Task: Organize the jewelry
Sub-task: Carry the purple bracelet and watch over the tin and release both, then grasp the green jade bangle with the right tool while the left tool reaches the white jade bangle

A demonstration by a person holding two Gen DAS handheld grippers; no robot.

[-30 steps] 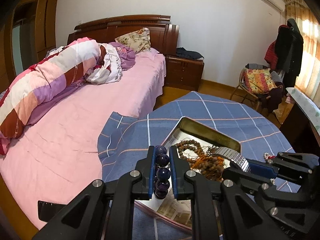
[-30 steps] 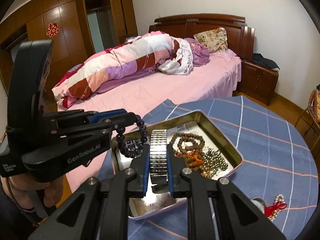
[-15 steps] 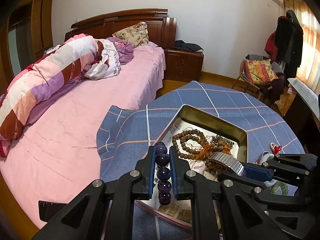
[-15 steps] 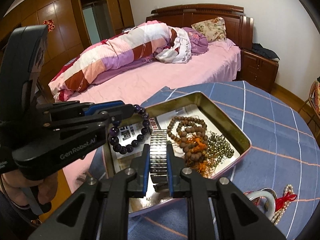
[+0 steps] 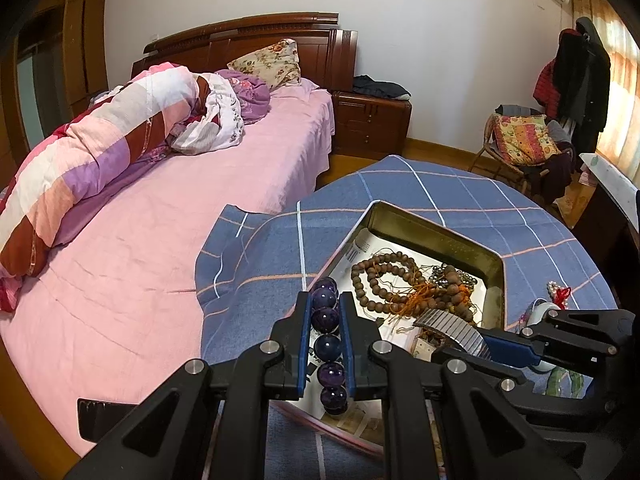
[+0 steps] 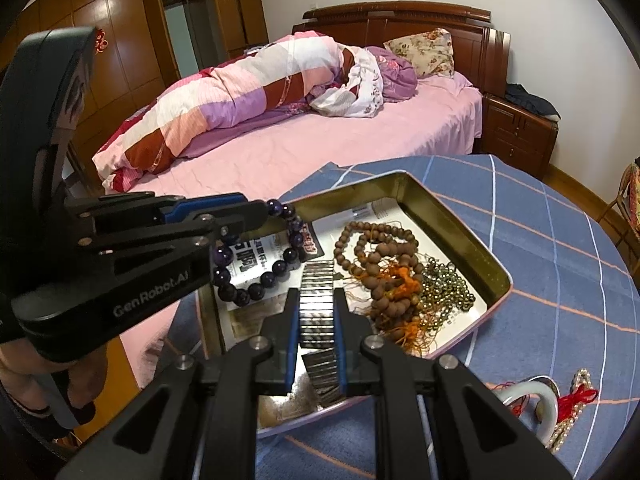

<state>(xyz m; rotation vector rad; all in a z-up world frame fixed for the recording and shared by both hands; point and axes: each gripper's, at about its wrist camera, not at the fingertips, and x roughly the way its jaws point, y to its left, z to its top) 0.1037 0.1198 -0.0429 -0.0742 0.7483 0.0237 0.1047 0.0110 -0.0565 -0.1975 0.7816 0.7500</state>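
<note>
Bed [image 5: 168,208] with pink sheet and a rolled striped quilt [image 6: 240,96] fills the far side of the room.

Round counter [image 5: 440,196] under a blue checked cloth stands just beside the bed.

Rectangular metal tin [image 6: 460,220], open, sits on the counter; printed paper lines its floor.

Left gripper [image 5: 325,322]: jaws clenched on a purple bead bracelet [image 5: 326,316]. In the right wrist view the bracelet [image 6: 260,280] hangs as a loop from the left jaws over the tin's near-left part; whether it touches the paper cannot be told.

Right gripper [image 6: 317,312]: jaws clenched on a metal link watch band [image 6: 317,300], held over the tin near its front; the band's lower end curls below the jaws. Cannot tell if it touches the tin floor.

Inside the tin: brown wooden bead strand [image 6: 376,252] with orange tassels, and beside it, toward the right wall, a heap of small greenish metallic beads [image 6: 444,288].

On the cloth outside the tin, to its right: a white bangle [image 6: 536,396] and a pearl piece with red tassel [image 6: 576,396], close together.
</note>
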